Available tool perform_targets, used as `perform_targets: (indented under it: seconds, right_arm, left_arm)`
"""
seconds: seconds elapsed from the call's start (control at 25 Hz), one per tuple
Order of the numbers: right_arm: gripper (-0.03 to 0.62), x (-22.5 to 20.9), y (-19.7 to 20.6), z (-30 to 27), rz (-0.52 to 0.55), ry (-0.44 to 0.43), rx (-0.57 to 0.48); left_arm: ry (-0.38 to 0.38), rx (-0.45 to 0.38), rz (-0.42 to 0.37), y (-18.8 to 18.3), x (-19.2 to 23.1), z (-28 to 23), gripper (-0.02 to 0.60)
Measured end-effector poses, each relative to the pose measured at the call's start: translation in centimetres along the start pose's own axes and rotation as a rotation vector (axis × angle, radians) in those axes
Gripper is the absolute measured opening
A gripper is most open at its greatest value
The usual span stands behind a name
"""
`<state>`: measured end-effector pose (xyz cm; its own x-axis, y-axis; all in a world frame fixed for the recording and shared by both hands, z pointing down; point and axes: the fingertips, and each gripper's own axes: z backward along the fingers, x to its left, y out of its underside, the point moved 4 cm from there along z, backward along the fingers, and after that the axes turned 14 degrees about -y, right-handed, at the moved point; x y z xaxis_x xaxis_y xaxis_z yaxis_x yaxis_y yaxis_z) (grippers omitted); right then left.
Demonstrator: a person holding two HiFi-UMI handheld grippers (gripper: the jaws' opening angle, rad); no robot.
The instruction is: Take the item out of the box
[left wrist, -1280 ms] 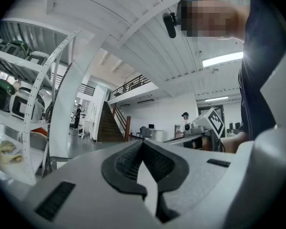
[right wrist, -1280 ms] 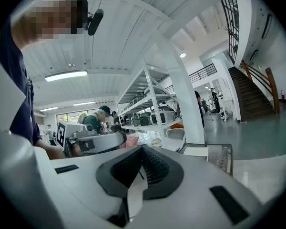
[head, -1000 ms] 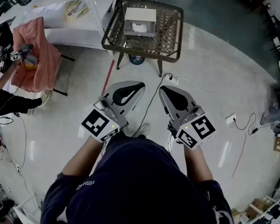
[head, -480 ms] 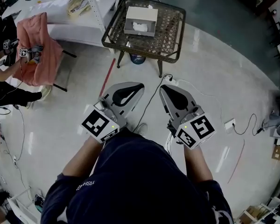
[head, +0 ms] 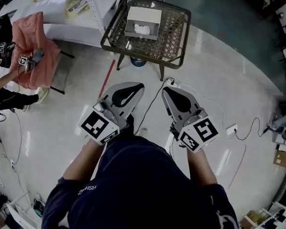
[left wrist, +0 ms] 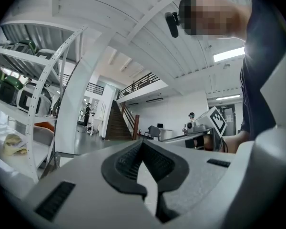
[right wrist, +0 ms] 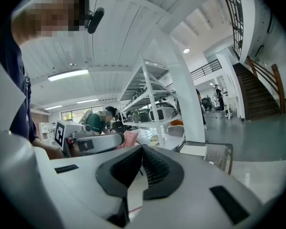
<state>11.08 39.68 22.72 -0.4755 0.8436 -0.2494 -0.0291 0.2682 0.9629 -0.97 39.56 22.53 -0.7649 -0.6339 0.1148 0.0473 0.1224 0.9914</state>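
A white open box (head: 143, 22) stands on a low wicker table (head: 174, 37) at the far end of the head view. A white crumpled item (head: 142, 29) lies inside it. My left gripper (head: 131, 87) and right gripper (head: 170, 92) hover side by side above the floor, well short of the table, both pointing toward it. In the left gripper view the left gripper (left wrist: 143, 144) has its jaws shut with nothing between them. The right gripper (right wrist: 142, 149) is shut and empty too, and beyond it the box (right wrist: 194, 150) shows on the table (right wrist: 222, 157).
A white shelf rack (head: 93, 13) stands left of the table. At the far left a person (head: 0, 97) works with grippers over a pink cloth (head: 38, 46). Cables (head: 155, 99) and a power strip (head: 231, 129) lie on the pale floor. A blue object (head: 138, 61) sits under the table.
Both grippers stay shut and nearly still; the table has drifted slightly left in view. The person at the left has shifted their grippers over the pink cloth.
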Motion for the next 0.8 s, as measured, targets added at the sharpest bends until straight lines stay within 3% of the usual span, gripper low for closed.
perform_targets:
  seconds: [0.8]
  right_arm:
    - [0.021, -11.7, -2.2, -15.5, -0.073, 0.062, 0.038]
  left_arm:
    - [0.045, 0.026, 0.041, -0.5, 18.3, -9.7, 0.006]
